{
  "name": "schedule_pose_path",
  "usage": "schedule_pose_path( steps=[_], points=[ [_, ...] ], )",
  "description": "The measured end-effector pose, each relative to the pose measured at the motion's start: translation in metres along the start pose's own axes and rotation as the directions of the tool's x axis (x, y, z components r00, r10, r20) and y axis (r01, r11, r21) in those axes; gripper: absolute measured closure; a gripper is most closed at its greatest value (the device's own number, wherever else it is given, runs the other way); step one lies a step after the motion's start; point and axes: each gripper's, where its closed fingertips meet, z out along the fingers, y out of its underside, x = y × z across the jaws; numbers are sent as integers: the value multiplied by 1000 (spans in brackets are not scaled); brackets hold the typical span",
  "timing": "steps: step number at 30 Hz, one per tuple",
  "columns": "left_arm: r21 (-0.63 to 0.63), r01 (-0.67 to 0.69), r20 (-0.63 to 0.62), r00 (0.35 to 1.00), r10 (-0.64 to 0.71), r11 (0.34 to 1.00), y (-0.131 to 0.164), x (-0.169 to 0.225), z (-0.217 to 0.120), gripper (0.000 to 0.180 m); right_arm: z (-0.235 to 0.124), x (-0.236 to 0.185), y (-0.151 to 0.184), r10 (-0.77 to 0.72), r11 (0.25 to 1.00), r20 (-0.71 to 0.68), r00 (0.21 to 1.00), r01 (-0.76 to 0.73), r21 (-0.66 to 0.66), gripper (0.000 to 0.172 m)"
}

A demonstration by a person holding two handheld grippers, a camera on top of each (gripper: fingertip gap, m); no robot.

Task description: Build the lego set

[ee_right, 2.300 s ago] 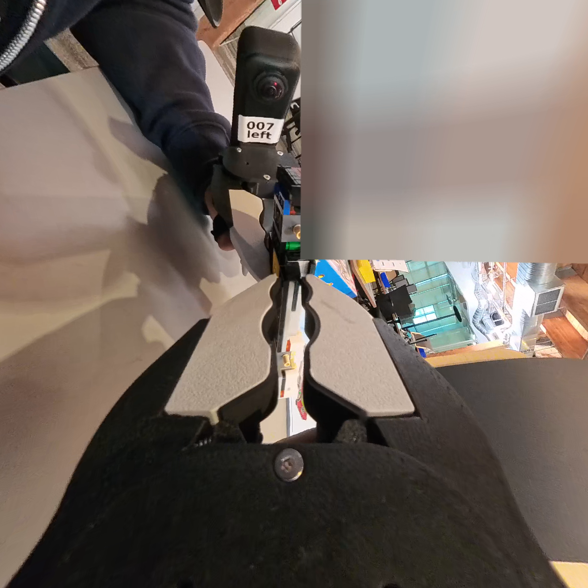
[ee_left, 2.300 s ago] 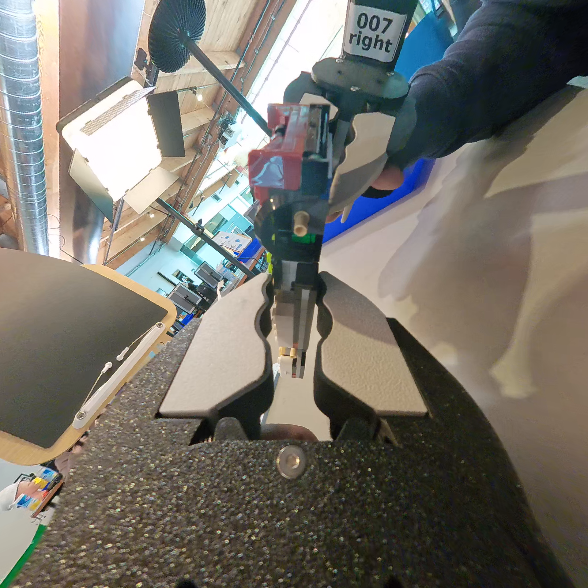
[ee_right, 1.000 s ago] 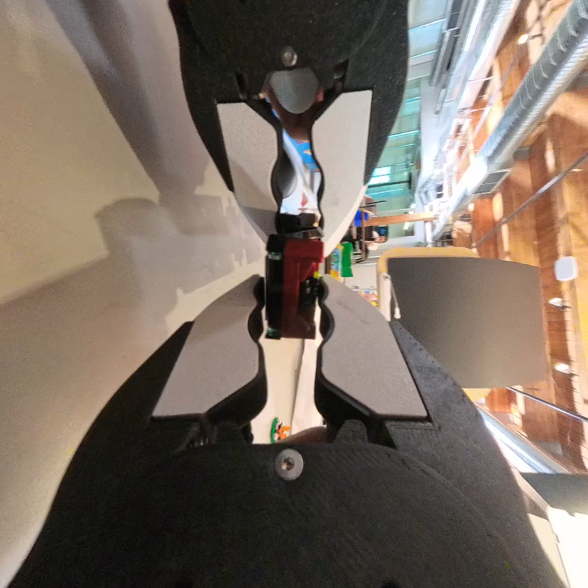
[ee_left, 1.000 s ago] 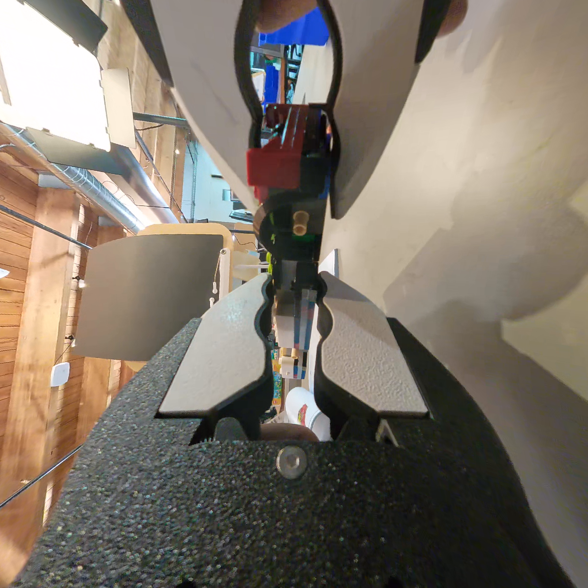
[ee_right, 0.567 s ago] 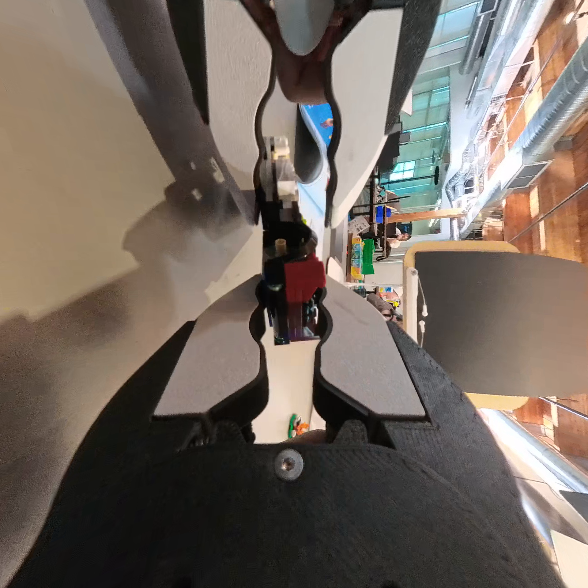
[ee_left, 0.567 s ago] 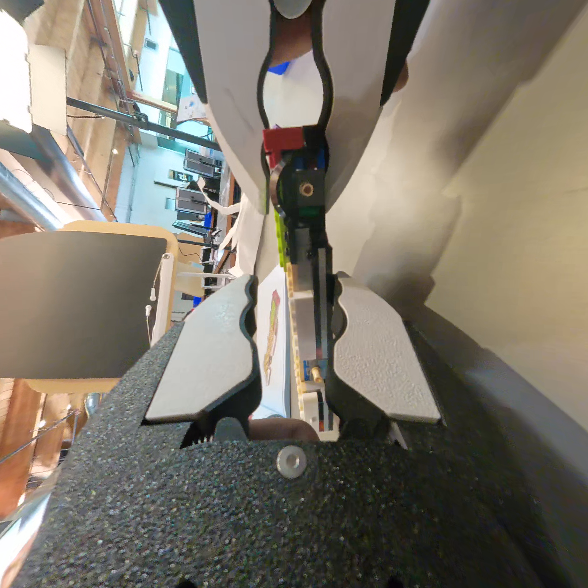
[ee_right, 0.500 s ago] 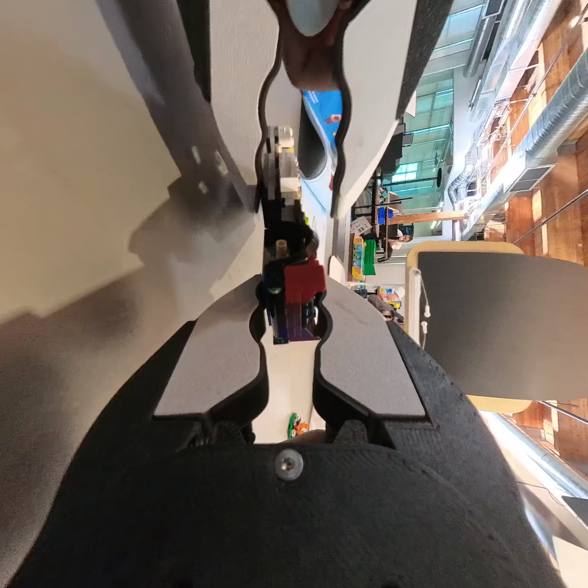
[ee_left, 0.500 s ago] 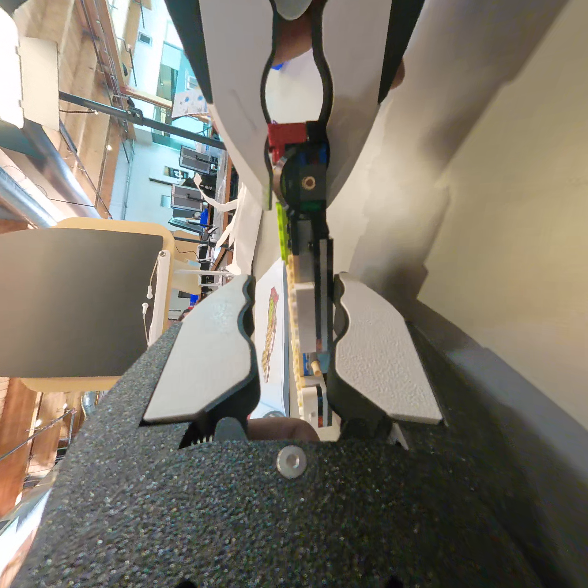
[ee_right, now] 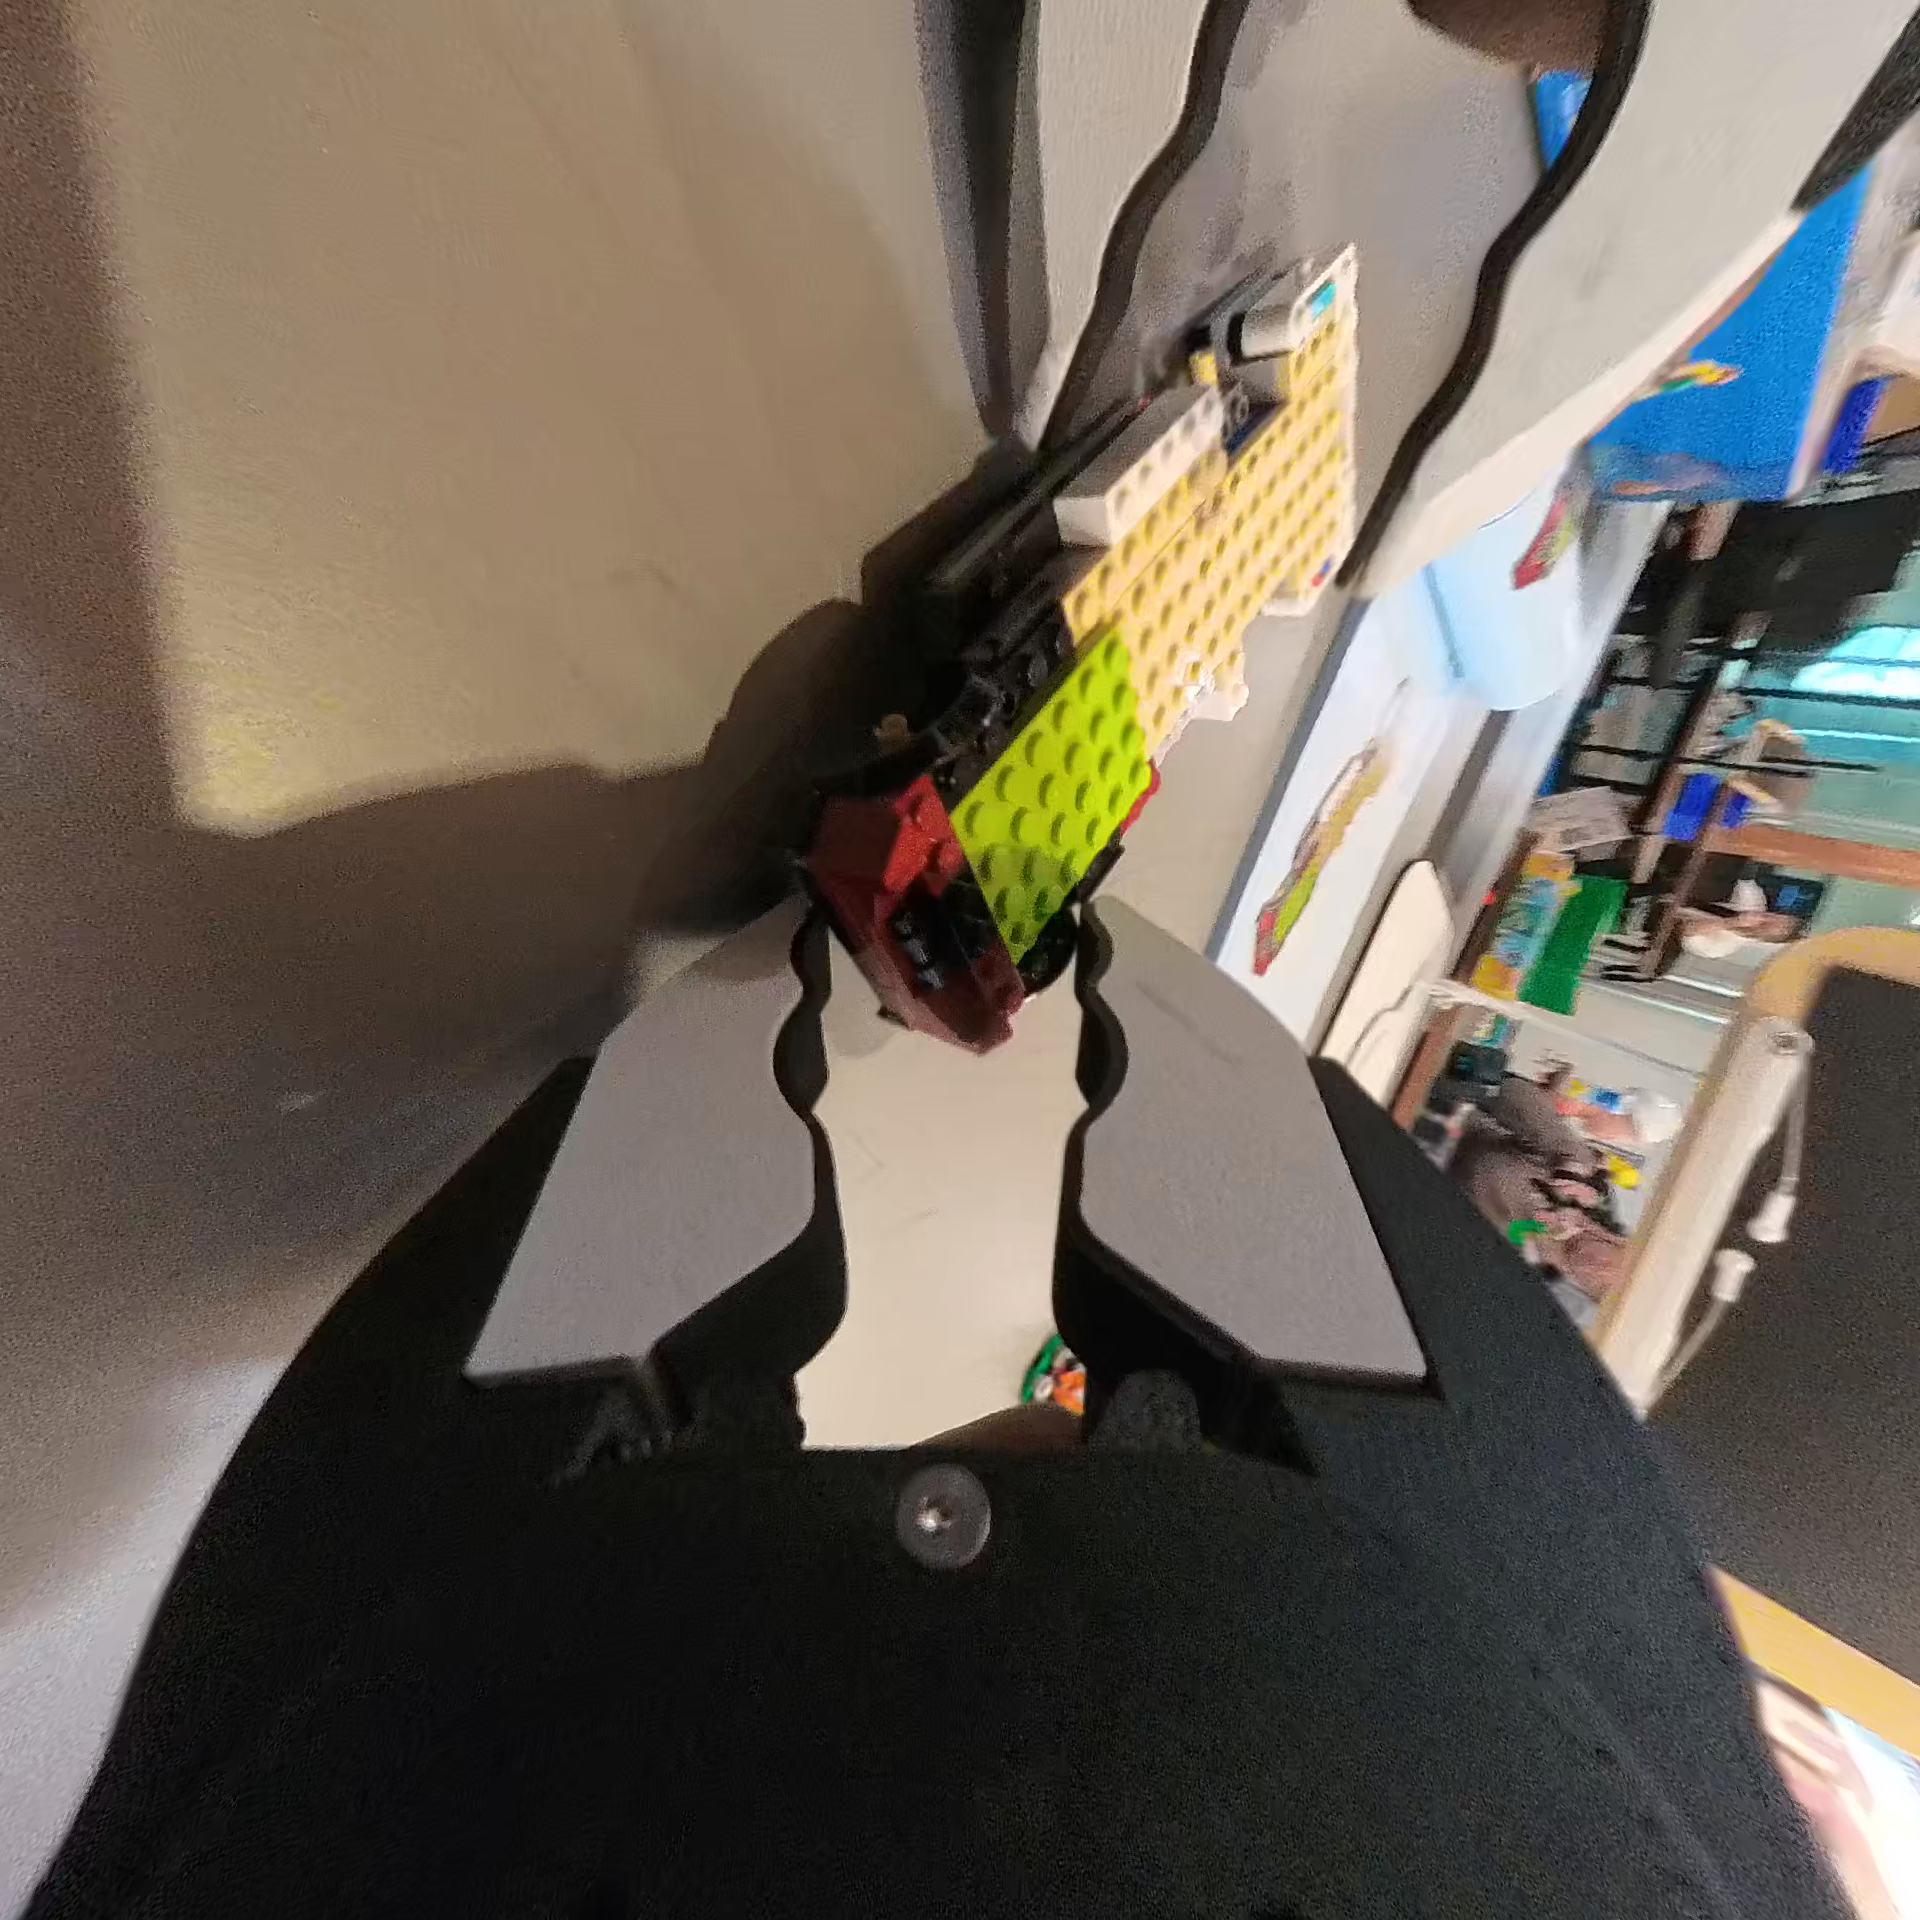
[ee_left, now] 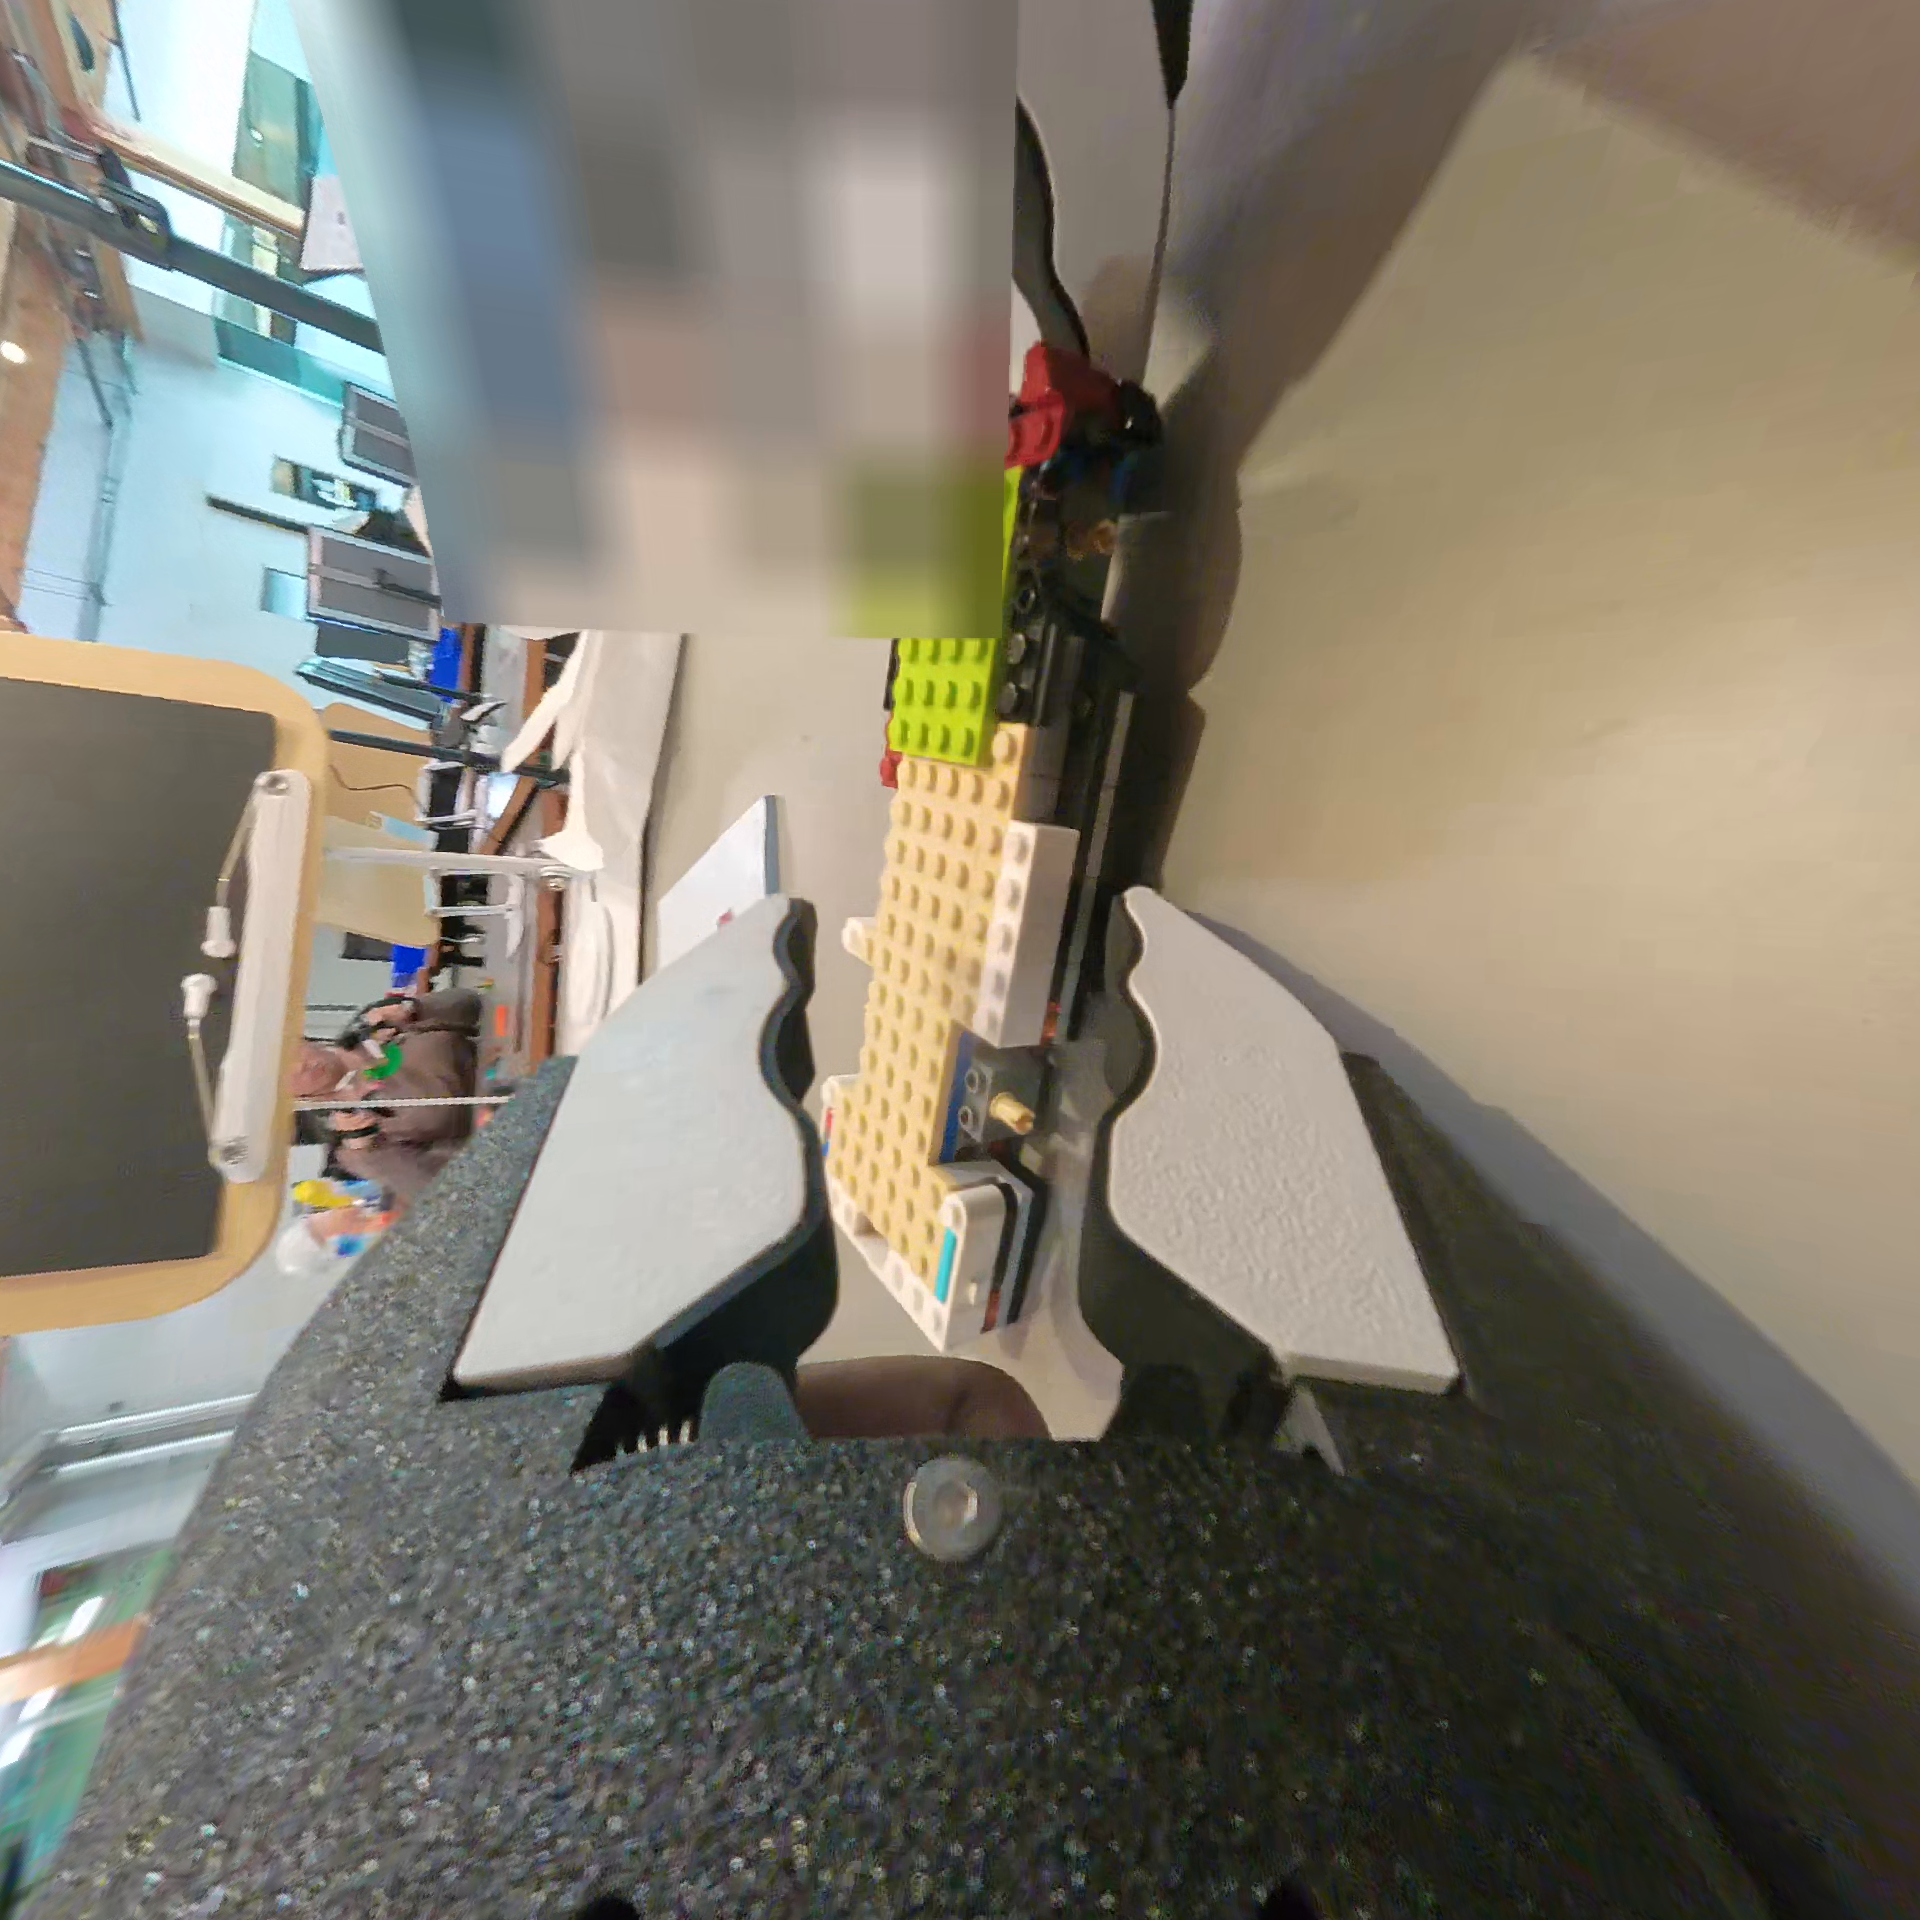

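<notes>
A brick model lies on the pale table (ee_left: 1558, 727), with a tan studded plate (ee_left: 935, 935), a lime plate (ee_left: 945, 691), white bricks, black parts and a red end (ee_left: 1049, 405). My left gripper (ee_left: 961, 925) is open around its white-and-tan end, with a gap showing beside each pad. My right gripper (ee_right: 951, 925) is open around the red end (ee_right: 894, 914), next to the lime plate (ee_right: 1049, 810). Its left pad stands clear, and its right fingertip (ee_right: 1096, 935) is very close to the model's edge. The left gripper's spread fingers (ee_right: 1039, 260) show at the top of the right wrist view.
A chair with a black seat and wooden rim (ee_left: 104, 977) stands beside the table and also shows in the right wrist view (ee_right: 1860, 1143). A white booklet (ee_left: 717, 883) and a printed sheet (ee_right: 1330, 831) lie on the table. A blue box (ee_right: 1766, 343) stands farther off. Across from one pair of fingers to the other is roughly 7 cm.
Both grippers were shut on the model's ends and have opened, the left first and then the right. The model has turned its studded top into view and now rests on the table.
</notes>
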Motion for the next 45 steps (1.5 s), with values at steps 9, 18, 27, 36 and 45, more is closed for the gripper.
schedule_pose_path(
  steps=[9, 18, 27, 36, 45],
  points=[
    [104, 192, -55, 981, -187, 976, -13, -9, -11, 126, -21, 8, 35, 369, 929, -37, 929, -369, -12, 123],
    [167, 308, 28, 948, -316, 937, -13, -28, -9, 126, -42, 47, 71, 835, 549, -264, 482, -764, 339, 126],
    [183, 369, 60, 921, -385, 911, -5, -39, -10, 127, -21, 30, 80, 870, 492, -180, 458, -820, 293, 128],
    [195, 380, 41, 918, -395, 904, -8, -38, -10, 128, -17, 27, 78, 848, 529, -185, 496, -809, 257, 128],
    [188, 372, 43, 922, -386, 909, -8, -37, -9, 129, -14, 24, 76, 830, 557, -192, 524, -797, 234, 128]
  ],
)
